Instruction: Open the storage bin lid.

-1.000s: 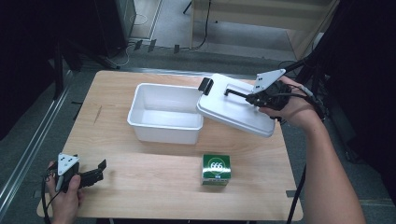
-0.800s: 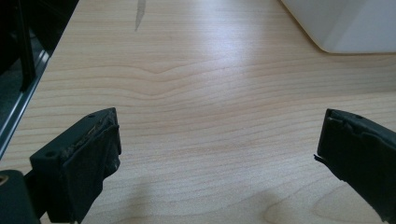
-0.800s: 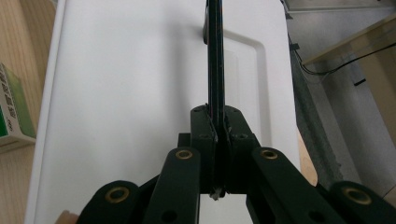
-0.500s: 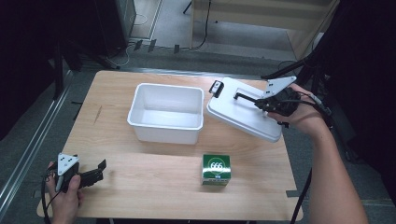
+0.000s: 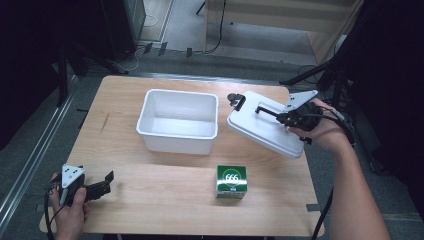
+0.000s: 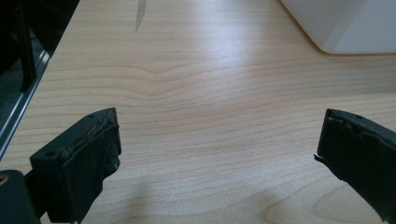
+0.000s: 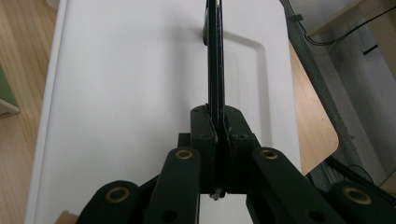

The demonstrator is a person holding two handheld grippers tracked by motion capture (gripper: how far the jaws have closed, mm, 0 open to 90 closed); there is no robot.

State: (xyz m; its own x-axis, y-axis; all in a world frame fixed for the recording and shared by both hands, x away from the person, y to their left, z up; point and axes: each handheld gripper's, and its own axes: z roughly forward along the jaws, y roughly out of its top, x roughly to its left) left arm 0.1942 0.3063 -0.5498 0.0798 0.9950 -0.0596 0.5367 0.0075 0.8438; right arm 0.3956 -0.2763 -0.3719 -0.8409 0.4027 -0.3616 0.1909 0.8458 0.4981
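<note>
1. Right gripper (image 5: 278, 116): the 2 jaws are pressed together on the thin black handle (image 7: 215, 56) of the white lid (image 5: 265, 130). In the right gripper view the handle runs straight up from between the closed jaws, edge-on, with no gap visible on either side.
2. Left gripper (image 5: 102, 184): the jaws stand wide apart with nothing between them. In the left gripper view only bare wood of the table (image 6: 205, 93) lies between the 2 black pads (image 6: 95, 149).
3. Count: 2 grippers, 1 lid, 1 white tub (image 5: 179, 121), 1 green box (image 5: 231, 181), 1 table.
4. Lid position: it hangs from the right gripper at the right side of the table, tilted, its lower edge toward the table's right rim. It sits just beside the tub's right wall, not on the tub. A small black latch (image 5: 238, 102) shows at the lid's far-left corner.
5. The tub stands open and upright near the table's middle, toward the far side; its interior looks bare.
6. The green box, marked 666, stands nearer the person than the tub, below the gap between tub and lid, well apart from both grippers.
7. The left gripper lies low at the near-left corner, well apart from the tub; 1 corner of the tub (image 6: 345, 28) shows at the upper right of the left gripper view.
</note>
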